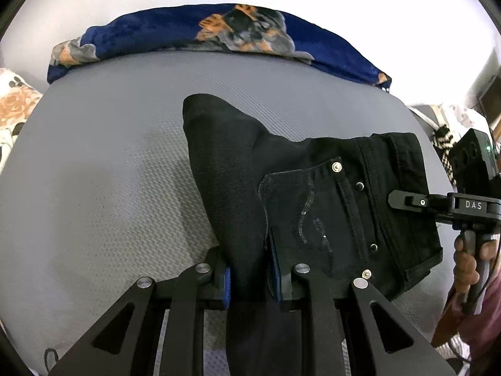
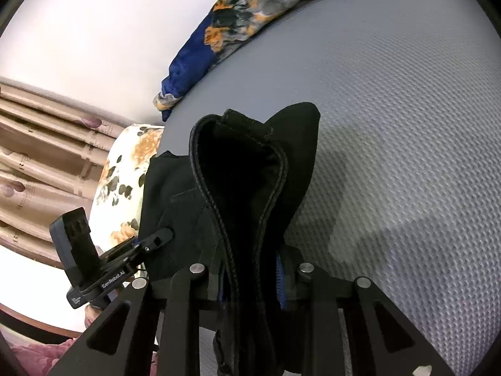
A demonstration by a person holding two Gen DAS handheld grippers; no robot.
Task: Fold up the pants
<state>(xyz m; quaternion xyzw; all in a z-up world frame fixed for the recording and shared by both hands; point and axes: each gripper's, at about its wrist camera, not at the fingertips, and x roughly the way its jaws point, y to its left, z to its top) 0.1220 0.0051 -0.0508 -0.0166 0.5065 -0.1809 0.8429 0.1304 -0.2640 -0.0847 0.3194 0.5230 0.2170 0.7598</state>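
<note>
Black jeans (image 1: 316, 194) lie partly folded on a grey textured mattress (image 1: 109, 163), back pocket with sequins and rivets facing up. My left gripper (image 1: 249, 277) is shut on a bunched fold of the black cloth. My right gripper (image 2: 250, 277) is shut on the stitched waistband edge of the pants (image 2: 250, 181), which stands up in a loop ahead of it. The right gripper also shows in the left wrist view (image 1: 407, 200) at the waistband. The left gripper shows in the right wrist view (image 2: 159, 238) at the far side of the pants.
A blue blanket with a dog print (image 1: 219, 31) lies along the mattress's far edge. A floral pillow (image 2: 125, 181) sits beside the bed, with beige curtains (image 2: 40, 156) behind it. A hand (image 1: 466, 263) holds the right gripper's handle.
</note>
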